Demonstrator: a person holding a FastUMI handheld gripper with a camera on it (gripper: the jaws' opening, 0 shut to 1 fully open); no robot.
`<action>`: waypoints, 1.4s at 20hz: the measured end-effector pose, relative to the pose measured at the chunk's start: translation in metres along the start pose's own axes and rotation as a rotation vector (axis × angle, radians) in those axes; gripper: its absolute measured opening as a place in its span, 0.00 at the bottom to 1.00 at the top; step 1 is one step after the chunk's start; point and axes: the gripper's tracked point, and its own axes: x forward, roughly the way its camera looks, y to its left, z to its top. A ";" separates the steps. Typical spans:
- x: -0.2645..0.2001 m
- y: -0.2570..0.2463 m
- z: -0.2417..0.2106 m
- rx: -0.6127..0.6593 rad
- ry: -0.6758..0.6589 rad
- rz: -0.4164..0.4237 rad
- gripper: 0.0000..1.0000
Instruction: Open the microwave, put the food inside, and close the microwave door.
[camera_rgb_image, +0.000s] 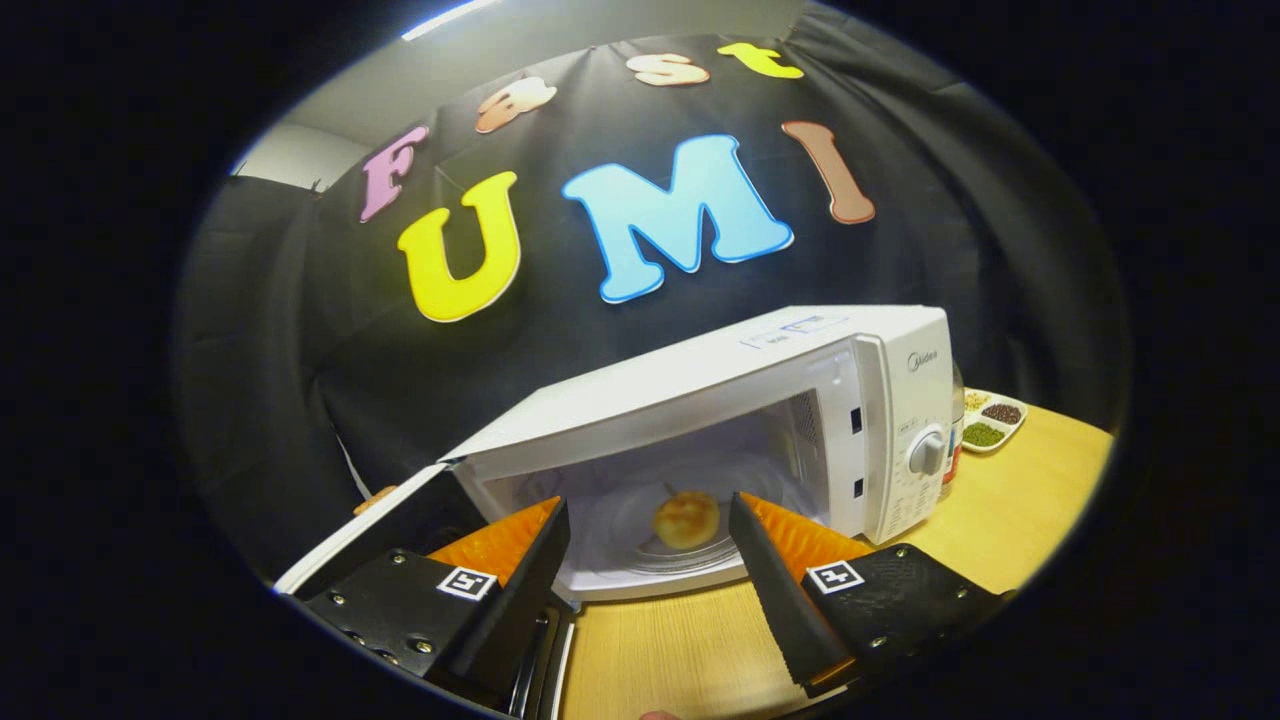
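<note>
A white microwave (880, 400) stands on the wooden table with its door (385, 530) swung open to the left. Inside, a round golden bun (686, 519) rests on the glass turntable (650, 555). My gripper (650, 515) is open just in front of the cavity, its two fingers spread wide apart. The bun lies beyond the fingertips, seen in the gap between them, and nothing is held between the fingers. The left finger hides part of the open door's lower edge.
The control panel with a round knob (927, 452) is on the microwave's right side. Behind it stand a bottle (956, 430) and a white tray (992, 420) with compartments of dried beans. Bare wooden table (1010, 520) extends to the right and in front.
</note>
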 end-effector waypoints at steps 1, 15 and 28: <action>-0.016 0.007 0.008 -0.015 -0.012 0.016 0.97; -0.176 0.141 0.020 -0.159 -0.030 0.313 0.97; -0.255 0.264 -0.063 -0.244 0.117 0.664 0.97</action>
